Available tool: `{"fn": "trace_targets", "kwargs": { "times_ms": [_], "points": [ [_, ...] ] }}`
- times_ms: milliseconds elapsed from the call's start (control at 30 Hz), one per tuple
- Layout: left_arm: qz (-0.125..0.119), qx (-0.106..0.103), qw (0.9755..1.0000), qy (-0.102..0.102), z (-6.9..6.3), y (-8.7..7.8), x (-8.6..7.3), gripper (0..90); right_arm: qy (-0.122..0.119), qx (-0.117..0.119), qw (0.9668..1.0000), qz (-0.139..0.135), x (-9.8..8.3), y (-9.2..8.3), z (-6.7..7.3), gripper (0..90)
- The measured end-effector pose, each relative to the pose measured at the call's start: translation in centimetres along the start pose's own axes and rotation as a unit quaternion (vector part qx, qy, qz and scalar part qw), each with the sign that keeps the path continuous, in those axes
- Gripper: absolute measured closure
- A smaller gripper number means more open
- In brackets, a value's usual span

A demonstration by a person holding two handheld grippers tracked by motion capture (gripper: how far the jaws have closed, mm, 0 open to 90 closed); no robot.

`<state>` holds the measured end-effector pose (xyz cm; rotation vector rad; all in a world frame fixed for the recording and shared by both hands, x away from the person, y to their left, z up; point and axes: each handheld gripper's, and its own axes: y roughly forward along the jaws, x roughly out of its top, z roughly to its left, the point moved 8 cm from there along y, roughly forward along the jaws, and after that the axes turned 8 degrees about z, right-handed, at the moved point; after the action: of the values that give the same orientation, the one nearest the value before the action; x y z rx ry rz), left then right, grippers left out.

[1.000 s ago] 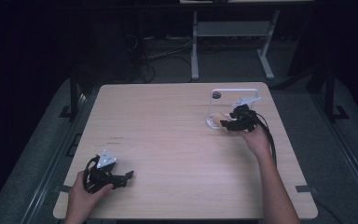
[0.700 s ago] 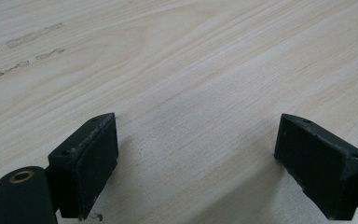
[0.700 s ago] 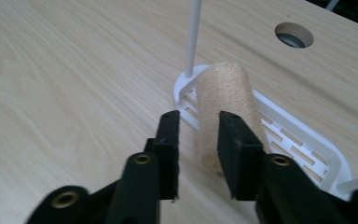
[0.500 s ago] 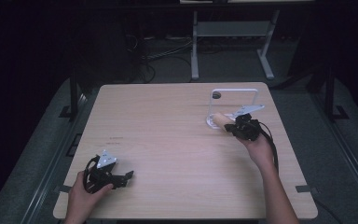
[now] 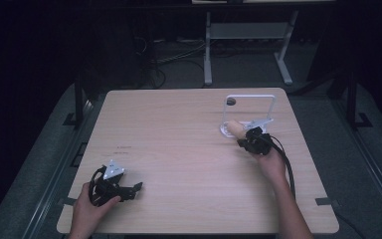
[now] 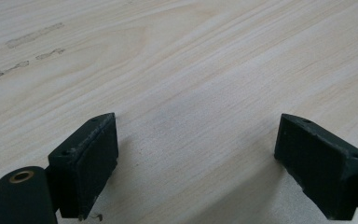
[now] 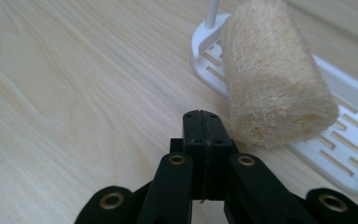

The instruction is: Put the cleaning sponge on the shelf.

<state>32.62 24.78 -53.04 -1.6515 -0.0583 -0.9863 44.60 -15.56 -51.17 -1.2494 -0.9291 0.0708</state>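
My right gripper (image 7: 203,122) is squeezed tight with nothing in it, just beside the fuzzy tan roll (image 7: 271,79). The roll lies on the white rack (image 7: 349,140) on the table (image 5: 179,129). My left gripper (image 6: 209,158) sits wide apart, low over bare wood.

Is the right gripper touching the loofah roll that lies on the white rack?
Cannot tell. In the right gripper view the shut right gripper sits right beside the loofah roll, but no contact or gap shows plainly.
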Motion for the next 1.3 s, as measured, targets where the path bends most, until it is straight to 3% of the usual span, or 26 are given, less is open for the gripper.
{"fn": "trace_targets", "kwargs": {
  "times_ms": [733, 1300],
  "points": [
    [0.001, 0.0, 1.0, 0.0, 0.0, 0.0, 0.0, 12.9, 0.013, -0.04, 0.9991, 0.006, -0.4, 0.5, -2.3, 89.8],
    [0.001, 0.0, 1.0, 0.0, 0.0, 0.0, 0.0, 12.9, 0.047, -0.055, 0.9973, 0.008, -0.6, 0.4, -4.8, 89.8]
  ]
}}
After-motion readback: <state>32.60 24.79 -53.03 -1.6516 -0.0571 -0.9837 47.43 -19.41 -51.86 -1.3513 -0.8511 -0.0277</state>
